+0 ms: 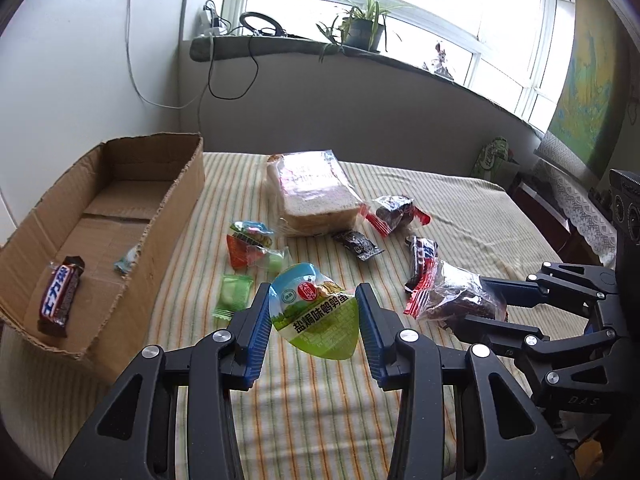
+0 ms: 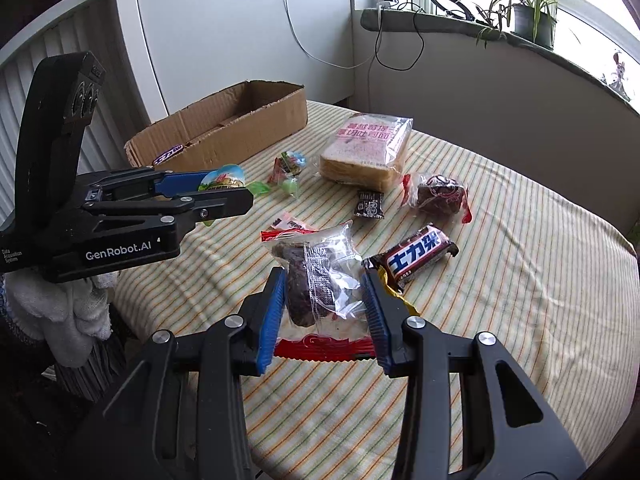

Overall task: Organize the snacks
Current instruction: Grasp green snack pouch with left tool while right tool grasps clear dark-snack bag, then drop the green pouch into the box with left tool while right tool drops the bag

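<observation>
The left gripper (image 1: pixel 314 320) holds a green-and-blue sealed quail-egg pack (image 1: pixel 314 316) clear of the striped tabletop (image 1: pixel 328 412), with the open brown cardboard box (image 1: pixel 168 208) at its ten o'clock. The right gripper (image 2: pixel 325 312) is closed around a clear wrapped dark cake (image 2: pixel 320 288) that seems to rest on the cloth. Judged step: loading the box. Next, swing the egg pack over the box rim and release.

- Green-and-orange stripes are seen on the cream tablecloth (image 1: pixel 320 420).
- The plain corrugated cardboard box (image 1: pixel 168 216) is brown.
- Blue pads (image 2: pixel 272 316) line black fingers.
</observation>
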{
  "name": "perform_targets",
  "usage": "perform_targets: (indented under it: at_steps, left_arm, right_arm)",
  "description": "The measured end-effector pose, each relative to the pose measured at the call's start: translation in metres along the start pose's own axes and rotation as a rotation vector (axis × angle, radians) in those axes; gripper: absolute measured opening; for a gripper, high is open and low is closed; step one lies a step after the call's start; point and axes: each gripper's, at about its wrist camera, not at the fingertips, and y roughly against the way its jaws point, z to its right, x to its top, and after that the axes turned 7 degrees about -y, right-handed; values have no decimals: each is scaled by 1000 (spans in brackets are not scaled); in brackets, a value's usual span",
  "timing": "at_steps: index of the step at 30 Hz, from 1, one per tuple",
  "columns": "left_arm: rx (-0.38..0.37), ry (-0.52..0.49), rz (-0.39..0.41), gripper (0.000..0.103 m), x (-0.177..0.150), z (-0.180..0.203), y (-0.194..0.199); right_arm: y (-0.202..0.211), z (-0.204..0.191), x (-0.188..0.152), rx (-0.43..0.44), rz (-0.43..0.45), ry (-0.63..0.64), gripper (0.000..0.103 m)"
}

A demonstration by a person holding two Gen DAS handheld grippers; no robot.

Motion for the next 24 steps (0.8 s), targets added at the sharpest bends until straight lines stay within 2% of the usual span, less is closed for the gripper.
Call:
perform_targets:
  at_steps: [12,24]
  left_arm:
    - [78,68,81,40,6,-54,33]
    - [142,133,100,40,-2,-103,47]
  right_arm:
    - [-11,-37,63,11,59,84,41]
    - [-46,-80,119,26,76,175,41]
